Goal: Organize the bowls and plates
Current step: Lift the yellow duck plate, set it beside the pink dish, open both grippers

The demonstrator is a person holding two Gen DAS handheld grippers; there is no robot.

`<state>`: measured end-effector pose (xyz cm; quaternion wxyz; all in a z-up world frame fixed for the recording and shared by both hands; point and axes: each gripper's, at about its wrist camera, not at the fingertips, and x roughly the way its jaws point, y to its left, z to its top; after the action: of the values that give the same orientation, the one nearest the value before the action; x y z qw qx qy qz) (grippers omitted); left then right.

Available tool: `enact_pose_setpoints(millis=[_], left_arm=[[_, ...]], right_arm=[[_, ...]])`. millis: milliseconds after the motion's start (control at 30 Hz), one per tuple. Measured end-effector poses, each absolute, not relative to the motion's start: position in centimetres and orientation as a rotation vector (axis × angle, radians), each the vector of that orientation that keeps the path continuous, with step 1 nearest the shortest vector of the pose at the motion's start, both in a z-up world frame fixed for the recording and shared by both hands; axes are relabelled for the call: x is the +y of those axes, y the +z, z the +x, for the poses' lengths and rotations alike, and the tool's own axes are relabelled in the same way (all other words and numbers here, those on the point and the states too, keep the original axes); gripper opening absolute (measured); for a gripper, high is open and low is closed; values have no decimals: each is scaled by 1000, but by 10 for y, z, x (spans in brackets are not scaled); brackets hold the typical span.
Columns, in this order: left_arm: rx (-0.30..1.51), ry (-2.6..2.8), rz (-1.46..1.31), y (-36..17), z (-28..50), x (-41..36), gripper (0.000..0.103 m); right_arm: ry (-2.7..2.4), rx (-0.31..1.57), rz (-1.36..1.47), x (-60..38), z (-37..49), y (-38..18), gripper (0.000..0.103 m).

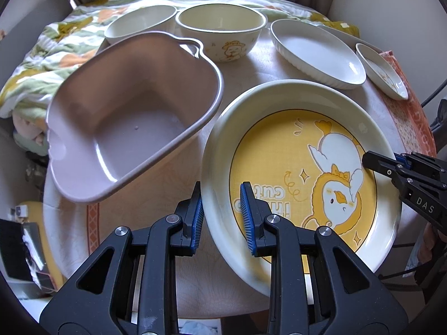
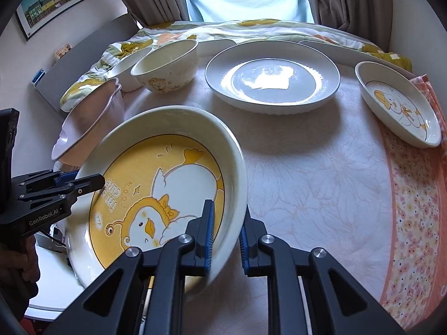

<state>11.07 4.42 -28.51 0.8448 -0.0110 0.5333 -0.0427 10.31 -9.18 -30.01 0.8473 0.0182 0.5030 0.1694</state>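
Both grippers pinch opposite rims of the duck plate (image 1: pixel 301 178), lifted and tilted over the table's near edge: left gripper (image 1: pixel 220 212), right gripper (image 2: pixel 226 237). Uneven pulling could slip it onto the pink basin (image 1: pixel 131 117). Its underside is hidden.

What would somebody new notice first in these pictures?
Probably the big yellow duck plate, lifted and tilted at the table's near edge, with the left gripper and right gripper each pinching its rim on opposite sides. Just left of it sits a pink basin.
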Motion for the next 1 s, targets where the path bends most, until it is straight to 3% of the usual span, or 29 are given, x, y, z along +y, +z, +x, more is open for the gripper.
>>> enact_pose_setpoints(millis=[833, 933, 967, 1000], left_arm=[[1125, -54, 81, -272, 102, 32, 23], [1118, -69, 48, -261, 95, 34, 23], [1114, -75, 35, -256, 93, 35, 23], [1111, -82, 21, -251, 91, 35, 24]], right_arm=[[242, 1093, 74, -102, 97, -294, 17], [213, 1077, 68, -106, 91, -285, 26], [207, 1070, 73, -108, 89, -282, 40], [202, 1062, 81, -111, 86, -277, 61]])
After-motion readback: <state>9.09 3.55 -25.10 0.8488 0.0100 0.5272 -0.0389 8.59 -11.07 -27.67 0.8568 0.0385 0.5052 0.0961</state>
